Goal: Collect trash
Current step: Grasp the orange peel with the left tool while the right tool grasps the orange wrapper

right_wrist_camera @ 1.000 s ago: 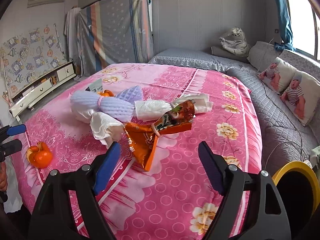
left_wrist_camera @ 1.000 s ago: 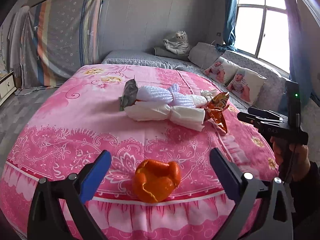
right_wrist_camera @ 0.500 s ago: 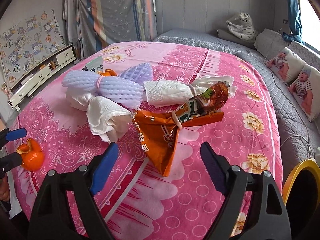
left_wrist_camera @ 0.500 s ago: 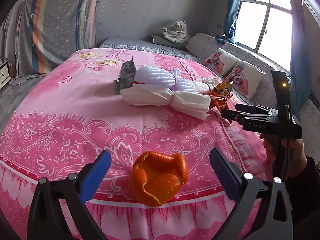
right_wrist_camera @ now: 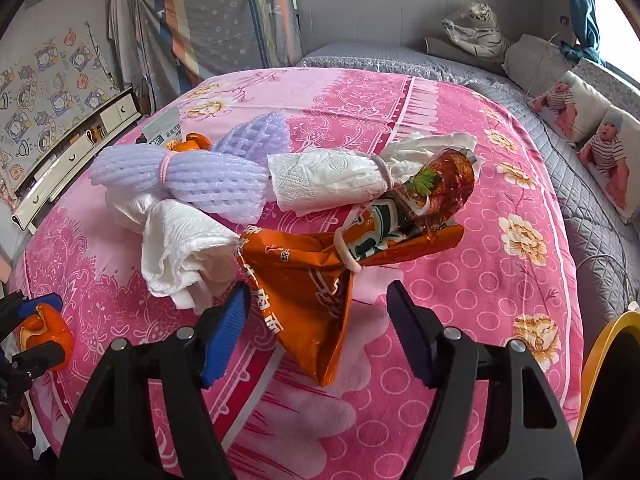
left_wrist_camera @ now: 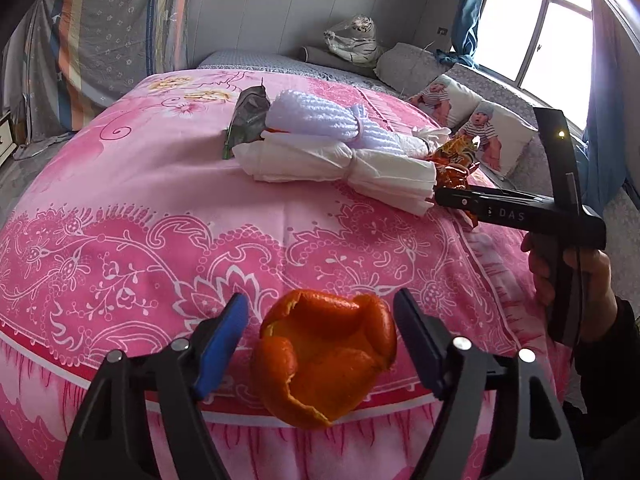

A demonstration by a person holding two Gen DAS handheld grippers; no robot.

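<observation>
jaws spread on both: left gripper (left_wrist_camera: 320,344) around orange peel (left_wrist_camera: 326,354), right gripper (right_wrist_camera: 318,332), marked "das", around noodle wrapper (right_wrist_camera: 316,280).

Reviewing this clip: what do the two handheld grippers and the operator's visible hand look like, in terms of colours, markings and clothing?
Both grippers, left gripper and right gripper, have black angular frames with silver pivot screws and blue ribbed fingers. Seen side-on, the right unit bears white "DAS" lettering and a small lit indicator. The bare hand wears a dark sleeve.

The black left gripper with blue-padded fingers (left_wrist_camera: 322,340) is held with jaws parted, low at 6 o'clock. The matching black right gripper (right_wrist_camera: 318,330) is likewise spread, gripped by a hand (left_wrist_camera: 568,276) at 3 o'clock in the left wrist view.
</observation>
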